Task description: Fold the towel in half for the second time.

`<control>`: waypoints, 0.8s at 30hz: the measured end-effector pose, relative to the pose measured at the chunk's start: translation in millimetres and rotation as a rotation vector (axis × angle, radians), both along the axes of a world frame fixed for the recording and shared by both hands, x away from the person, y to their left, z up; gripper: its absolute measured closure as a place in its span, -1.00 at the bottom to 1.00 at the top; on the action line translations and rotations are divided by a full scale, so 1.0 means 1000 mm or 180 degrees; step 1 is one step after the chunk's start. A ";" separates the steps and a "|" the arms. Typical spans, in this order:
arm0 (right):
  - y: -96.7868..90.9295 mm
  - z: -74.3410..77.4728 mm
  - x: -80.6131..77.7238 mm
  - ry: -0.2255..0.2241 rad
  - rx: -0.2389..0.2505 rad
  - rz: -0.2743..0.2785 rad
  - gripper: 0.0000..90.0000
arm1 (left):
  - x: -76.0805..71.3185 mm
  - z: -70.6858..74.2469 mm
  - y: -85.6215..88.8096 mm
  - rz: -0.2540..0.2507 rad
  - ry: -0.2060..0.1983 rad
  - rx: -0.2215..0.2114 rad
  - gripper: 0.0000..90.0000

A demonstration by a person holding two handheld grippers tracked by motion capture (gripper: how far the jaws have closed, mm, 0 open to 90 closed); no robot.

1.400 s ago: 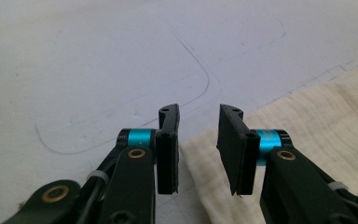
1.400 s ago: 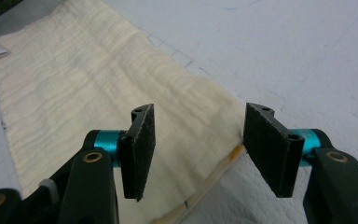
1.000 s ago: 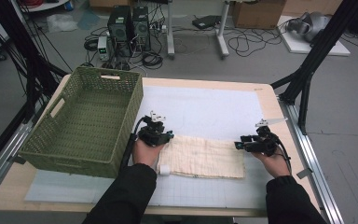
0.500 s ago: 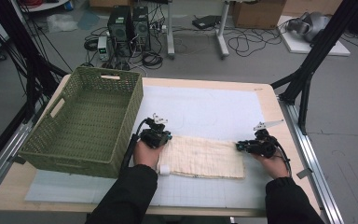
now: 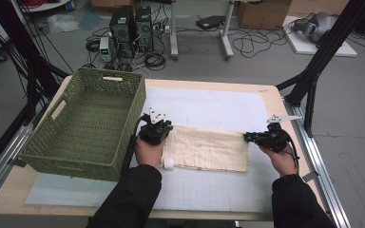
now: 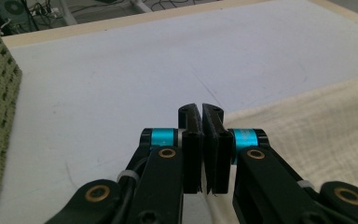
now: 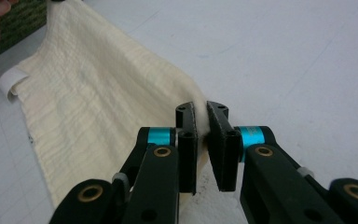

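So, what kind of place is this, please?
Probably a lab or workshop for recording: desktop computers with tangled cables on the floor, black frame struts around the table.

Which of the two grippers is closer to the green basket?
The left gripper, at the cloth's end right beside the basket. The right gripper pinches the cloth's far end, toward the table's opposite edge.

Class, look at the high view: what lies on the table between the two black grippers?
The folded cream woven cloth spans the whole stretch between the left gripper and the right gripper, each shut on a far corner, seen in the high view.
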State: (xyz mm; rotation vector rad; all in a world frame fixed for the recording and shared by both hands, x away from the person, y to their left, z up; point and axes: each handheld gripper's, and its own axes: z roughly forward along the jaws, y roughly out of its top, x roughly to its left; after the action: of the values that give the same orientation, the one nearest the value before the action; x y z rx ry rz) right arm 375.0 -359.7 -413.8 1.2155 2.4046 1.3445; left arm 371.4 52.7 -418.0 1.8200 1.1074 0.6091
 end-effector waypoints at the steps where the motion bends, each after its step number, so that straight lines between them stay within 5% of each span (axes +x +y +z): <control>1: 0.002 -0.002 0.000 0.0033 -0.0051 0.0019 0.83 | -0.002 -0.004 0.000 -0.0015 0.0014 0.0001 0.92; 7: 0.003 -0.011 -0.007 0.0053 -0.0056 0.0073 0.83 | -0.013 -0.012 0.003 -0.0090 -0.0036 0.0099 0.91; 17: 0.003 -0.006 -0.035 -0.0092 -0.0067 0.0272 0.80 | -0.047 -0.011 0.013 -0.0221 -0.0169 -0.0004 0.91; 24: 0.002 -0.013 -0.057 -0.0033 -0.0122 0.0394 0.77 | -0.069 -0.019 0.017 -0.0344 -0.0045 0.0015 0.91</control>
State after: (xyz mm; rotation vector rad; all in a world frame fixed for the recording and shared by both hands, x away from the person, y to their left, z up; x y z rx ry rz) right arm 317.5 -357.4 -426.3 1.0637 2.5234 1.3268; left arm 302.2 69.7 -437.2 1.8636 0.9920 0.5603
